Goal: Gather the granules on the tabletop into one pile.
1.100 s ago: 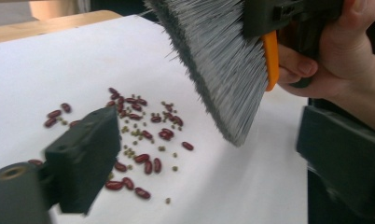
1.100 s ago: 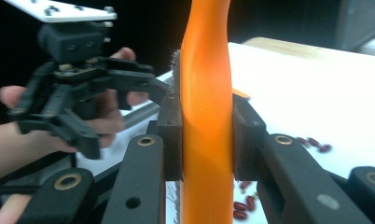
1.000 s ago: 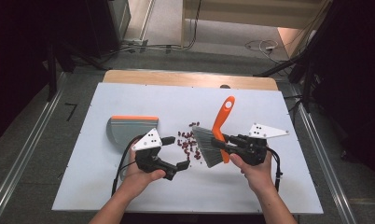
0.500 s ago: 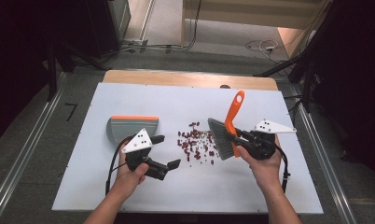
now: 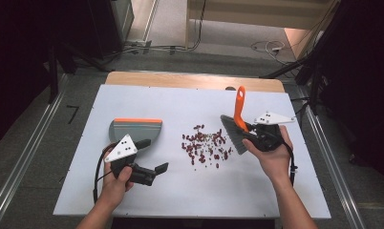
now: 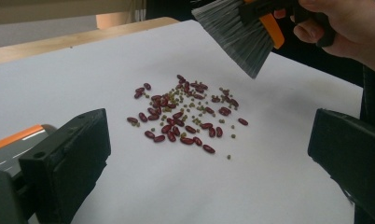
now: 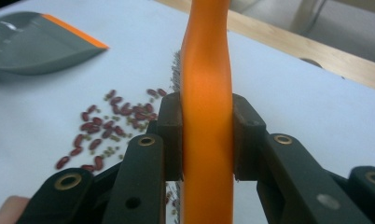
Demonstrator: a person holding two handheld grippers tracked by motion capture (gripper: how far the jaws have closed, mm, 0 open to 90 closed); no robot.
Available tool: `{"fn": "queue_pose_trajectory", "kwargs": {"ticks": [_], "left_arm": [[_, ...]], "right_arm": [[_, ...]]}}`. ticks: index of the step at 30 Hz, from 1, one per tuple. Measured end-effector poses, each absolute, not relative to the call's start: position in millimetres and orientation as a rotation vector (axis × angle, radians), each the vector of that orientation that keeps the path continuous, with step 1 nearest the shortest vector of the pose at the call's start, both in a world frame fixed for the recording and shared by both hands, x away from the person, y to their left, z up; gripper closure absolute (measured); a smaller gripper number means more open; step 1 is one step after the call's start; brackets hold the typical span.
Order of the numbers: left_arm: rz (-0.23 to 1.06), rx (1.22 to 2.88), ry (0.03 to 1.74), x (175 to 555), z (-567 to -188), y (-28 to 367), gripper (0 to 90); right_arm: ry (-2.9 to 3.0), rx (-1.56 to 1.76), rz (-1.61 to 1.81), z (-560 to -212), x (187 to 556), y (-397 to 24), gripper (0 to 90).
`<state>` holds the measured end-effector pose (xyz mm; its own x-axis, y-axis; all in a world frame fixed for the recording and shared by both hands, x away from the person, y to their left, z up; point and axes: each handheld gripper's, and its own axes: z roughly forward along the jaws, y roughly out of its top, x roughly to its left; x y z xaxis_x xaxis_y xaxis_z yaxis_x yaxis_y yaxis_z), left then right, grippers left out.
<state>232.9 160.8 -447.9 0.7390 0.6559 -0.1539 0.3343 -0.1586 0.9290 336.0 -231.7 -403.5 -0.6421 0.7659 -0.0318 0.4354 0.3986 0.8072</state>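
Brush (image 5: 238,125) work occupies the white table (image 5: 276,191), which carries everything here. On its left half, nearer the left edge than the middle, lies a grey dustpan (image 5: 135,130) with an orange strip along its far rim, flat on the surface. The brush itself is off the table toward the right edge, held up with its orange handle pointing at the far edge and its grey bristles slanting down toward the near-left; in the left gripper view the bristle tips hang clear above the surface, just beyond the spill.

The right gripper (image 5: 258,137) sits in a hand whose forearm enters from the near edge, palm turned toward the centre, and its jaws are clamped on the orange handle, one pad on each side as the right gripper view shows. The left gripper (image 5: 154,156) is held low over the near-left part of the table, just in front of the dustpan, wrist level and pointing right toward the spill; its jaws stand wide apart with nothing between them.

Red beans (image 5: 205,147) mixed with smaller green ones lie scattered near the table's centre, between dustpan and brush.
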Motion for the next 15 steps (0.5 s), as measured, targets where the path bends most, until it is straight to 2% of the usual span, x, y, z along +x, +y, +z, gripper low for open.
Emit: {"fn": "queue_pose_trajectory", "kwargs": {"ticks": [15], "left_arm": [[0.318,1.77,0.782,231.4,-456.2,162.5,0.0]], "right_arm": [[2.303,1.053,0.632,-427.3,374.1,-197.9,68.4]]}}
